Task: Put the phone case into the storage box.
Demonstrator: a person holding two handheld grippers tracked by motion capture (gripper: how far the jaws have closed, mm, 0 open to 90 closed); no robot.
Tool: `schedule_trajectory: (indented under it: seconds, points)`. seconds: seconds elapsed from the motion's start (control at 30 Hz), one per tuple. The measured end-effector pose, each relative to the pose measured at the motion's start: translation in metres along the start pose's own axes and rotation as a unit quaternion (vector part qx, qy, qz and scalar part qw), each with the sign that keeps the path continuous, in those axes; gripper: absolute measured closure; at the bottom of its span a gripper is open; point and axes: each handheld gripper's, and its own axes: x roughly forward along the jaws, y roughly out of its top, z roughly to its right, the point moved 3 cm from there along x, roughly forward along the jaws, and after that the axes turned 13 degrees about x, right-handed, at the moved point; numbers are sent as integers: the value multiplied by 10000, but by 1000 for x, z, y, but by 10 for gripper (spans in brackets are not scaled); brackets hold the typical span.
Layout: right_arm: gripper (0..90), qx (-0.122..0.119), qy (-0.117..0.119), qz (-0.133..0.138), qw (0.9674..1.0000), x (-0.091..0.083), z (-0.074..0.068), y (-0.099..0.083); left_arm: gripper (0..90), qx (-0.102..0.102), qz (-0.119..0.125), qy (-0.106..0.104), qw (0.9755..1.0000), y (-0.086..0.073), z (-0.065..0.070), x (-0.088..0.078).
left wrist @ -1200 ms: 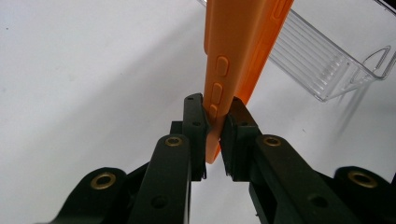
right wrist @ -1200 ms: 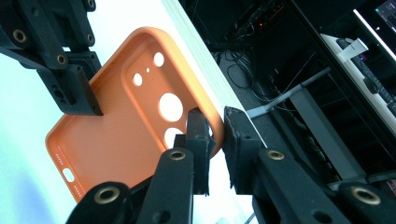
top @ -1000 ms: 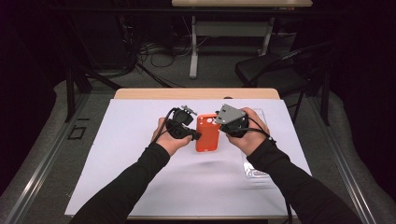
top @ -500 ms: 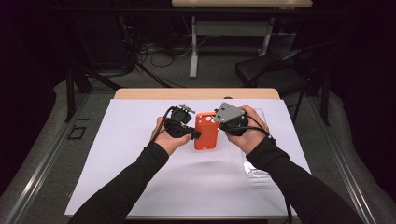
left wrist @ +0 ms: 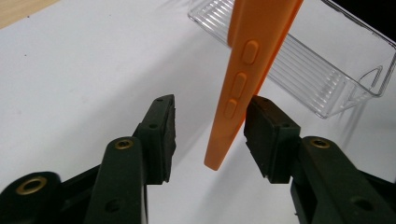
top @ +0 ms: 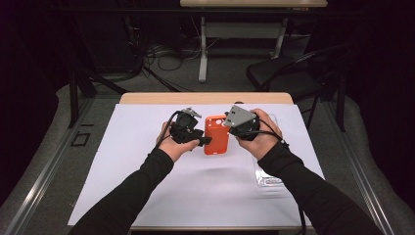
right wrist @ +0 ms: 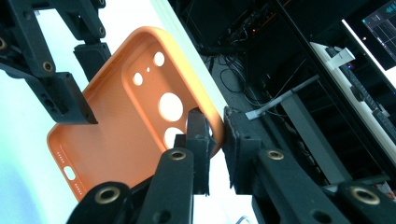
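The left gripper (top: 204,141) fingers have just been opening off the soft orange silicone phone case (top: 216,134), now pinched solely by the right gripper (right wrist: 215,140), a handover.

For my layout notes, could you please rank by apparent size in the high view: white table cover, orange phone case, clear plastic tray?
1. White table cover.
2. Orange phone case.
3. Clear plastic tray, partly behind the right forearm, so its rank against the case is unsure.

A clear ribbed plastic tray (left wrist: 327,70) lies on the white table cover (top: 122,161) at upper right of the left gripper view, with a dark chair (top: 288,73) beyond the table.
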Motion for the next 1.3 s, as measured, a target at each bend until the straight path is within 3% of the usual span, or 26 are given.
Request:
schedule_trajectory:
  seconds: [0.2,0.3,0.4,0.57,0.87,1.3]
  points:
    - [819,-8,-34,-17,10000,0,4,-1,489,-8,143,-87,9999,-2,-3,-4]
    - [819,-5,-48,-34,10000,-1,6,-2,487,87,216,-86,9997,-2,-4,-8]
    - [819,-21,-73,-43,10000,-2,9,-2,478,182,232,44,9996,-4,-5,-11]
    - [819,-48,-137,-61,9999,-3,15,-2,455,147,191,95,9997,-9,-10,-15]
    - [819,-111,-295,-89,9995,-7,29,-3,325,40,175,129,9998,-20,-20,-19]
    - [819,-215,-498,-65,9985,-21,45,-4,275,44,299,352,9989,-25,-25,-28]
